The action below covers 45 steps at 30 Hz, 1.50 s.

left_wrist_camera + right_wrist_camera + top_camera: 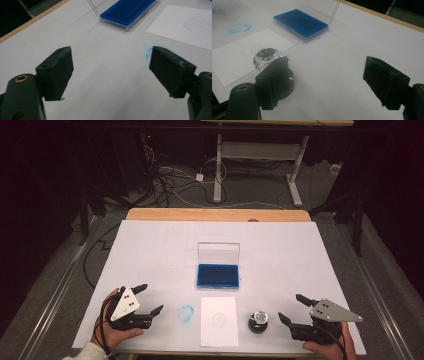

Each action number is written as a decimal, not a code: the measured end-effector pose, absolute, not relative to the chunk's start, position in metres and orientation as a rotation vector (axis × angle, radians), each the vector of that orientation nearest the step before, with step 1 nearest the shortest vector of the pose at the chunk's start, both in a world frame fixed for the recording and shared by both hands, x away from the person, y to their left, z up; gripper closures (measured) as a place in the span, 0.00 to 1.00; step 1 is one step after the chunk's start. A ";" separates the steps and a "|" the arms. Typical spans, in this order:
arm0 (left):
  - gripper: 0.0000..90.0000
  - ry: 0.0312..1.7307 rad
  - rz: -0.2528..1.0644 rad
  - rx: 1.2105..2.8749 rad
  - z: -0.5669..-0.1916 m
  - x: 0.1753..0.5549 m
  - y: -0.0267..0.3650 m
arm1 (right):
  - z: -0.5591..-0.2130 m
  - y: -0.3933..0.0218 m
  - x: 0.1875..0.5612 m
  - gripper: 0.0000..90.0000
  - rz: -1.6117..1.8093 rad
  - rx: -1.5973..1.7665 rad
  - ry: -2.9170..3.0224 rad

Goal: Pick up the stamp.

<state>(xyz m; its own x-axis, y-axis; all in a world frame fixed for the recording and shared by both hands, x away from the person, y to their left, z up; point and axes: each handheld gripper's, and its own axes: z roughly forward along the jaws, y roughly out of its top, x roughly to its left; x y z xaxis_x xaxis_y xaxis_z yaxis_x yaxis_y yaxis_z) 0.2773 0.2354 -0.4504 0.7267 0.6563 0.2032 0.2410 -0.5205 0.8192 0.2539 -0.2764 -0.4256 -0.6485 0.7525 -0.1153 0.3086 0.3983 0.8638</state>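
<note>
High view: the white worktop (150, 250) occupied the middle of the frame. The left gripper (148, 298) sat at lower left, held in a hand (112, 332), jaws spread wide with nothing between them. The right gripper (292, 308) sat at lower right, jaws likewise spread and empty. An ink pad (218, 275), blue, in a clear case with its lid upright, lay at centre. Below it lay a sheet of paper (218, 320) bearing a faint round stamp mark. A stamp (258, 321) with a clear faceted knob on a black base stood just right of the paper, between the paper and the right gripper, apart from its jaws. A blue ink smudge (186, 314) marked the worktop just left of the paper.

Left gripper view: both black jaws rose from the bottom corners, wide apart, over bare worktop. The ink pad (127, 11) was at top centre, the paper (185, 26) at upper right. The smudge (149, 53) showed at the edge of the right-hand jaw.

Right gripper view: jaws apart, holding nothing. The stamp (268, 58) stood at lower left, partly hidden behind the left-hand jaw; whether they touched could not be told. The paper (242, 56) lay at left beyond the stamp, the ink pad (299, 23) at top centre, the smudge (239, 27) at upper left.
</note>
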 end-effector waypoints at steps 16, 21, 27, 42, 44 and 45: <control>0.21 0.669 0.629 2.124 -0.453 0.279 0.232 | -0.412 -0.262 0.253 0.24 1.164 0.879 2.262; 0.21 0.671 0.625 2.128 -0.453 0.279 0.232 | -0.408 -0.252 0.256 0.23 1.125 0.866 2.328; 0.21 0.669 0.618 2.135 -0.454 0.279 0.232 | -0.405 -0.234 0.259 0.24 1.040 0.843 2.437; 0.21 0.672 0.589 2.155 -0.456 0.279 0.231 | -0.420 -0.199 0.276 0.38 0.833 0.807 2.610; 0.21 0.662 0.601 2.157 -0.456 0.280 0.231 | -0.421 -0.197 0.278 0.41 0.817 0.794 2.633; 0.21 0.662 0.601 2.157 -0.456 0.280 0.231 | -0.421 -0.195 0.278 0.44 0.814 0.780 2.640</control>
